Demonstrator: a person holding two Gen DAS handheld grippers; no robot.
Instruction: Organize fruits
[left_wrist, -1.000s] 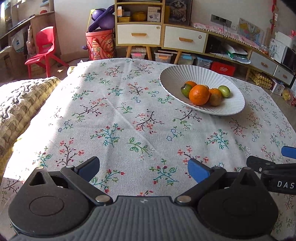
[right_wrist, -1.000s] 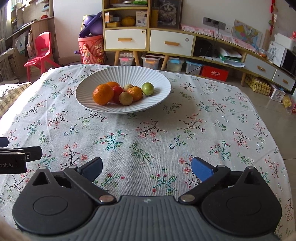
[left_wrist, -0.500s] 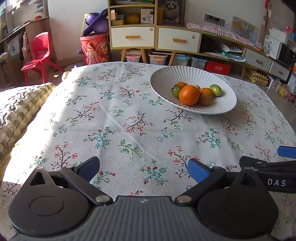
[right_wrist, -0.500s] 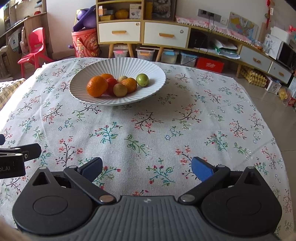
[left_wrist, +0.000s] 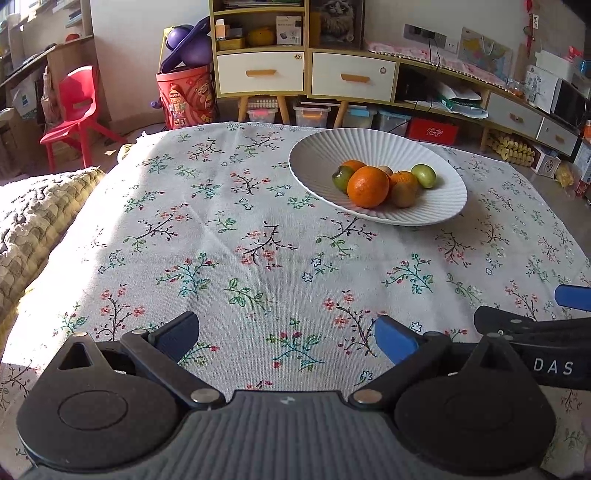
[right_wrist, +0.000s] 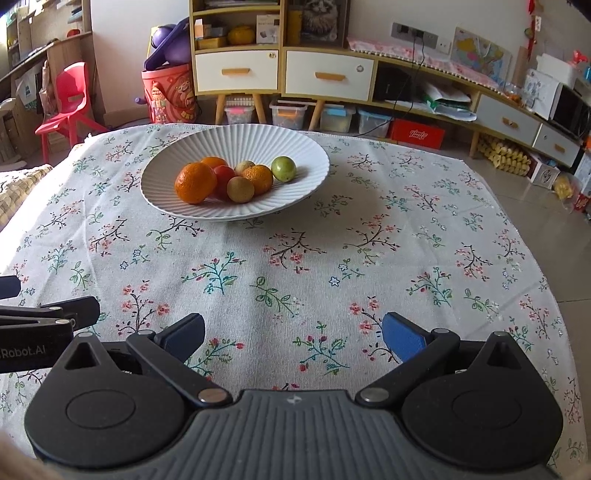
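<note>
A white ribbed bowl (left_wrist: 314, 162) (right_wrist: 306, 166) sits on the floral tablecloth (left_wrist: 258, 240) (right_wrist: 314, 258) and holds several fruits. Among them are a large orange (left_wrist: 368, 186) (right_wrist: 195, 182), a green round fruit (left_wrist: 423, 175) (right_wrist: 283, 168), a brownish fruit (left_wrist: 402, 194) (right_wrist: 240, 189) and a red one (right_wrist: 223, 176). My left gripper (left_wrist: 286, 334) hovers open over the cloth, well short of the bowl. My right gripper (right_wrist: 293, 334) is open too, with nothing between its fingers. Each gripper shows at the edge of the other's view.
A knitted cushion (left_wrist: 33, 225) lies past the table's left edge. Beyond the far edge stand a red chair (left_wrist: 77, 107), a red bin (left_wrist: 186, 96), a drawer cabinet (left_wrist: 303, 70) and storage boxes. Tiled floor (right_wrist: 535, 206) lies to the right.
Both views have shifted slightly: the bowl sits a little lower and nearer than half a second ago. Both grippers stay open and empty.
</note>
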